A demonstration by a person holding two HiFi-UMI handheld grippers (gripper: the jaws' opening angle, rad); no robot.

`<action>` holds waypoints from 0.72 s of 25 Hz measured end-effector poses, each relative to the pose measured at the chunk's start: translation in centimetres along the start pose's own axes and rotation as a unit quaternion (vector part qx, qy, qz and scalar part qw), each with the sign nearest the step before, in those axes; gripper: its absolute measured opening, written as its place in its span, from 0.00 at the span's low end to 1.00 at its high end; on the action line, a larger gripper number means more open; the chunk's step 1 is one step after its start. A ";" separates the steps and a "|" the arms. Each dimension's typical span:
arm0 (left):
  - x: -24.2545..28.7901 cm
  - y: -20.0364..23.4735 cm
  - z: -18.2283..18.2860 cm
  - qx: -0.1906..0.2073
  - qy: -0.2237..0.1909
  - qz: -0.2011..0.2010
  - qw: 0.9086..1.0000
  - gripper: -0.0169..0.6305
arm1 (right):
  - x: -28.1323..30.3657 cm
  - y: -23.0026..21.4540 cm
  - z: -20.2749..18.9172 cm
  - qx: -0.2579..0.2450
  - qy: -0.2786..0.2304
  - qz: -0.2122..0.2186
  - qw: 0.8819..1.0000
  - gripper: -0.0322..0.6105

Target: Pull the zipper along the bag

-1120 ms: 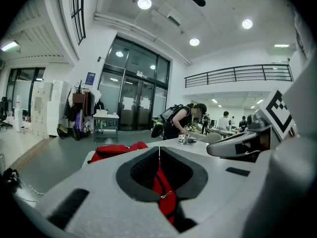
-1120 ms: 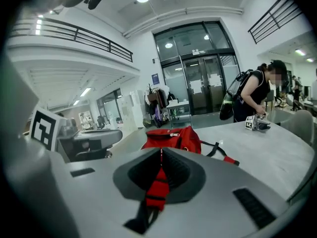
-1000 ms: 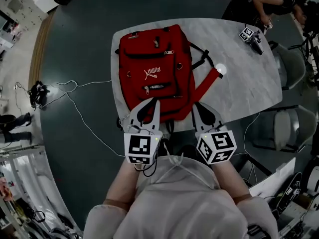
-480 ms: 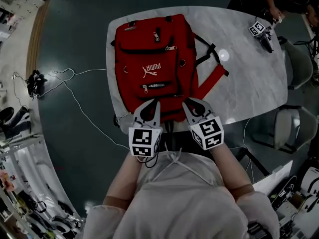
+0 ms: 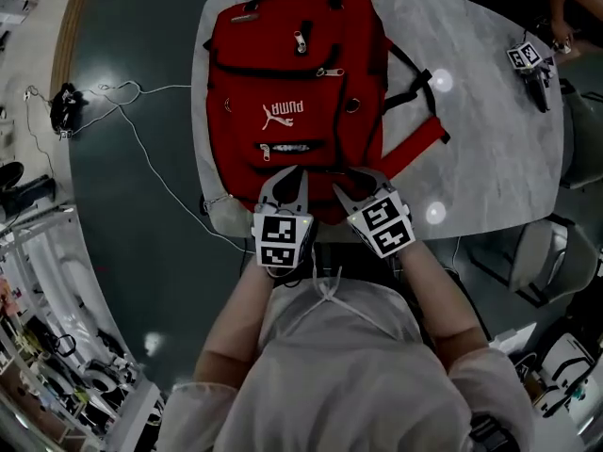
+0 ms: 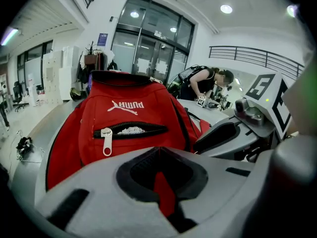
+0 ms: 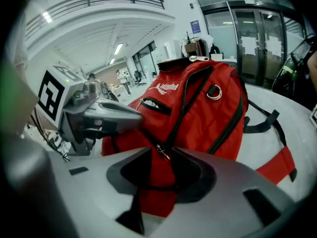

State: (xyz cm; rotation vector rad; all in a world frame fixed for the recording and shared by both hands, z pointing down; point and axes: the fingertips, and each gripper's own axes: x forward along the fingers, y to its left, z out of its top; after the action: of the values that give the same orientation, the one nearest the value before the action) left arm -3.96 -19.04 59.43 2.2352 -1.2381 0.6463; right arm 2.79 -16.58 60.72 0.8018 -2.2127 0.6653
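Observation:
A red backpack (image 5: pixel 297 83) lies flat on the grey table (image 5: pixel 490 158), its bottom end toward me. My left gripper (image 5: pixel 294 169) hovers over the bag's near end; in the left gripper view (image 6: pixel 158 149) its jaws meet at the tips, with red fabric showing through the slit behind them. My right gripper (image 5: pixel 350 175) is beside it. In the right gripper view (image 7: pixel 161 150) its jaws stand slightly apart, and a small metal zipper pull (image 7: pixel 163 152) of the main black zipper (image 7: pixel 183 108) sits in the gap. The front pocket zipper (image 6: pixel 106 139) stands partly open.
The bag's straps (image 5: pixel 415 149) trail to the right on the table. Another marker-cube gripper (image 5: pixel 532 59) lies at the table's far right, near a person's hand. Cables (image 5: pixel 122 92) run over the floor at left. A chair (image 5: pixel 532 252) stands at right.
Both grippers have moved forward from the bag's bottom edge onto its lower part. The right gripper has drawn closer to the left one.

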 end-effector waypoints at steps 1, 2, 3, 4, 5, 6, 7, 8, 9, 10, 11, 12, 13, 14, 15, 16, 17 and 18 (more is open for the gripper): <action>0.3 0.0 0.0 0.000 0.002 0.001 1.000 0.06 | 0.3 0.1 0.0 -0.007 0.005 0.008 1.000 0.25; 0.6 -0.1 -0.1 0.000 0.006 0.000 1.000 0.06 | 0.5 0.2 0.0 -0.016 0.010 0.016 1.000 0.25; 0.9 -0.3 -0.2 -0.001 0.012 -0.002 1.000 0.06 | 0.7 0.4 0.0 -0.027 0.014 0.022 0.999 0.24; 1.2 -0.6 -0.4 0.000 0.020 -0.006 1.000 0.06 | 0.8 0.3 -0.1 -0.039 0.019 0.024 0.999 0.24; 1.5 -0.9 -0.7 0.000 0.031 -0.012 0.999 0.06 | 0.9 0.2 -0.2 -0.050 0.022 0.023 0.998 0.23; 1.8 -1.3 -1.0 0.000 0.042 -0.019 0.999 0.06 | 1.0 0.0 -0.3 -0.058 0.025 0.022 0.998 0.19; 2.1 -1.7 -1.3 0.000 0.054 -0.027 0.998 0.06 | 1.1 -0.1 -0.4 -0.062 0.029 0.023 0.997 0.17; 2.4 -2.0 -1.7 0.000 0.065 -0.035 0.997 0.06 | 1.2 -0.2 -0.5 -0.066 0.032 0.027 0.997 0.16; 2.7 -2.2 -2.1 -0.001 0.076 -0.041 0.996 0.06 | 1.3 -0.2 -0.5 -0.071 0.036 0.032 0.996 0.15; 3.0 -2.3 -2.6 0.000 0.086 -0.043 0.995 0.06 | 1.4 -0.1 -0.5 -0.080 0.039 0.037 0.995 0.14; 3.2 -2.2 -3.0 0.001 0.093 -0.043 0.995 0.06 | 1.4 0.0 -0.5 -0.091 0.042 0.041 0.994 0.13; 3.4 -2.2 -3.2 0.000 0.099 -0.041 0.994 0.06 | 1.5 0.2 -0.6 -0.106 0.045 0.046 0.992 0.11; 3.6 -2.1 -3.4 -0.002 0.104 -0.040 0.994 0.06 | 1.5 0.3 -0.7 -0.122 0.048 0.050 0.990 0.11; 3.7 -1.9 -3.5 -0.005 0.109 -0.039 0.993 0.06 | 1.6 0.4 -0.7 -0.136 0.052 0.053 0.988 0.10; 3.8 -1.8 -3.6 -0.009 0.113 -0.039 0.993 0.06 | 1.7 0.5 -0.8 -0.145 0.056 0.057 0.986 0.10; 3.8 -1.8 -3.6 -0.013 0.116 -0.042 0.992 0.06 | 1.7 0.6 -0.7 -0.150 0.061 0.060 0.985 0.10; 3.9 -1.7 -3.6 -0.018 0.118 -0.045 0.992 0.06 | 1.7 0.6 -0.7 -0.150 0.067 0.063 0.984 0.10; 3.9 -1.6 -3.6 -0.022 0.119 -0.048 0.992 0.06 | 1.7 0.6 -0.7 -0.147 0.072 0.068 0.984 0.10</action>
State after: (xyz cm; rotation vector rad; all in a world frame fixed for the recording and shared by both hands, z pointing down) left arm -1.35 -18.46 64.26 2.0973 -1.0106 0.8122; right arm 1.66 -16.31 62.24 0.4423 -2.1782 0.4308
